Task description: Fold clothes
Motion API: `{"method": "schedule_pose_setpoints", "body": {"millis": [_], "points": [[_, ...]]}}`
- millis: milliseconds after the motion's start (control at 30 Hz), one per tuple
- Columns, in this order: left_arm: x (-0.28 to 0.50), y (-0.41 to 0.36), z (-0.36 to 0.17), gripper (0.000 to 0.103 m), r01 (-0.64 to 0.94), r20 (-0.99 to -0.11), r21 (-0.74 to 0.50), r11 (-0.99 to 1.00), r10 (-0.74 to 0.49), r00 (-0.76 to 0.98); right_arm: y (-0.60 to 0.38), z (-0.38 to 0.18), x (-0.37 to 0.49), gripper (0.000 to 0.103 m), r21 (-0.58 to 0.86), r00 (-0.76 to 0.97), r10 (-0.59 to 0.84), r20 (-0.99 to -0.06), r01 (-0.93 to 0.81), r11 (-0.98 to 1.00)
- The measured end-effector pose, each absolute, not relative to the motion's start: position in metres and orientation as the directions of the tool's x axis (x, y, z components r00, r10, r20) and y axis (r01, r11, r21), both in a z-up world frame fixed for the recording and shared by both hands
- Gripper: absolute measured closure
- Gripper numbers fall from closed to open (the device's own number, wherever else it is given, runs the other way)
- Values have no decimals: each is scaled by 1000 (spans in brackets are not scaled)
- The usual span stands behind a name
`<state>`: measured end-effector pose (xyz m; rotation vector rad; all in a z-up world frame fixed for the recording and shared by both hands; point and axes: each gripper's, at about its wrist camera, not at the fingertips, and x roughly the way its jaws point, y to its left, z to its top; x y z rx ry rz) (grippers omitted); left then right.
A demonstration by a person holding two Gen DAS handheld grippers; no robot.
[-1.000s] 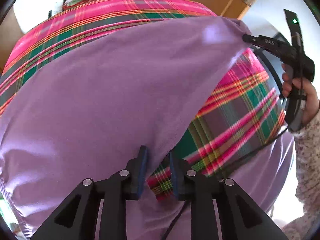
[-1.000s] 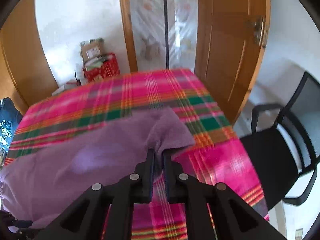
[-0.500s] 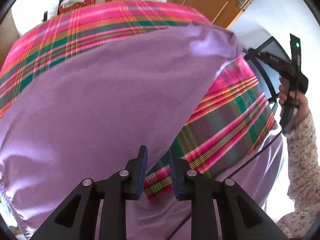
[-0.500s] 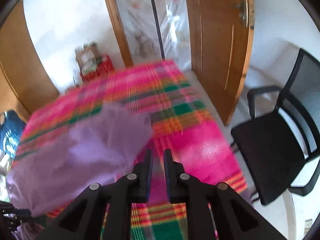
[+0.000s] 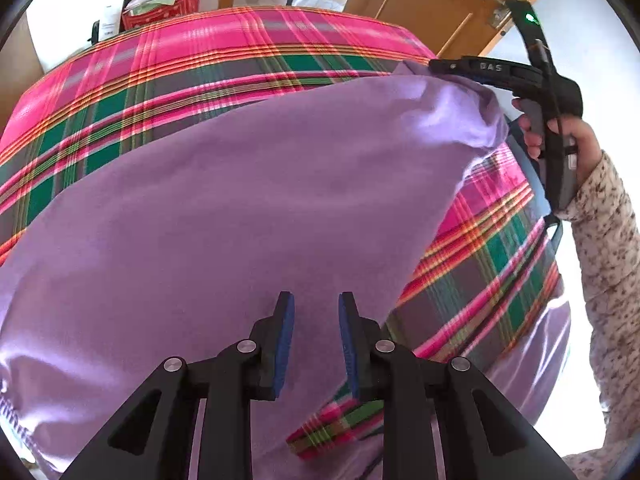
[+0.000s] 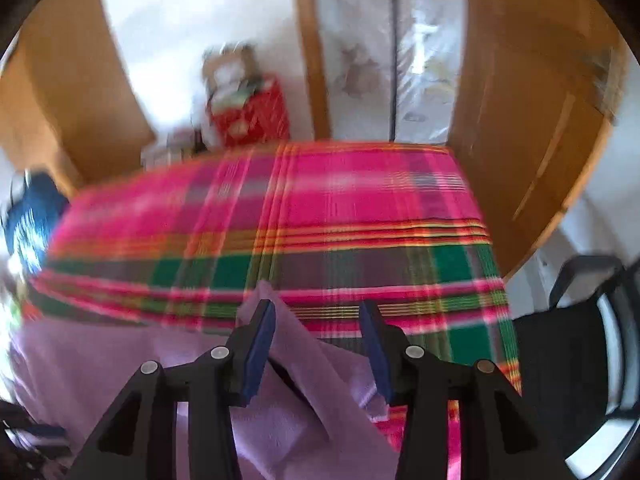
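A large, smooth lilac-purple fabric garment lies spread across a table covered with a pink, green and grey plaid cloth. The garment covers most of the near part of the cloth, and its far corner is drawn up into a bunched peak at the right side of the left wrist view.

Left gripper: its 2 black fingers with blue pads stand a narrow way apart, directly above the near edge of the garment. The purple fabric shows in the gap between the pads, but neither pad is seen pressing on it; the claw is slightly spread and pinches nothing visible. A strip of plaid cloth shows just below and to the right of the fingers.

Right gripper: its jaws are opening and stand widely spread. A folded ridge of the purple garment lies between the fingers, touching or just beside the inner face of the picture-left pad; the other pad is clear of it. The fabric is not clamped. In the left wrist view the same gripper sits at the raised corner of the garment, held by a hand in a pale, speckled long sleeve.

Surroundings: a wooden door stands behind the table, a red box of papers on the floor beyond it, and a black office chair at the right edge. The right wrist view is motion-blurred.
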<state>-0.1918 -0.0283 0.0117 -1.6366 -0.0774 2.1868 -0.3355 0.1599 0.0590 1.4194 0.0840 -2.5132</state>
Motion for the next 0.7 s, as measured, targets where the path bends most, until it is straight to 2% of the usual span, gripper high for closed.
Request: {"method": "schedule_pose_setpoints", "body": {"millis": [133,167,200,300,433,700], "points": [[-201,-24,5,79,-282,-908,-299,-912,362,-209,153,44,-345,62,58,-440,-156,-884,228,-972],[-203,-22,4,79,-285,-908,-302,-910,365,-204,155,42,-345,69,69,-433,-165,-886,229,-971],[-204,-19,3,79,-288,-907,-306,-907,370,-201,156,41,-344,83,72,-429,-166,-888,226,-971],[-205,-14,1,79,-295,-904,-317,-901,382,-193,160,42,-342,97,58,-449,-151,-881,214,-975],[-205,-11,2,78,-303,-905,-314,-900,380,-191,190,57,-323,97,45,-540,-105,-835,124,-991],[-206,-12,2,78,-297,-903,-333,-895,393,-173,226,96,-296,97,-46,-703,100,-704,-95,-994]]}}
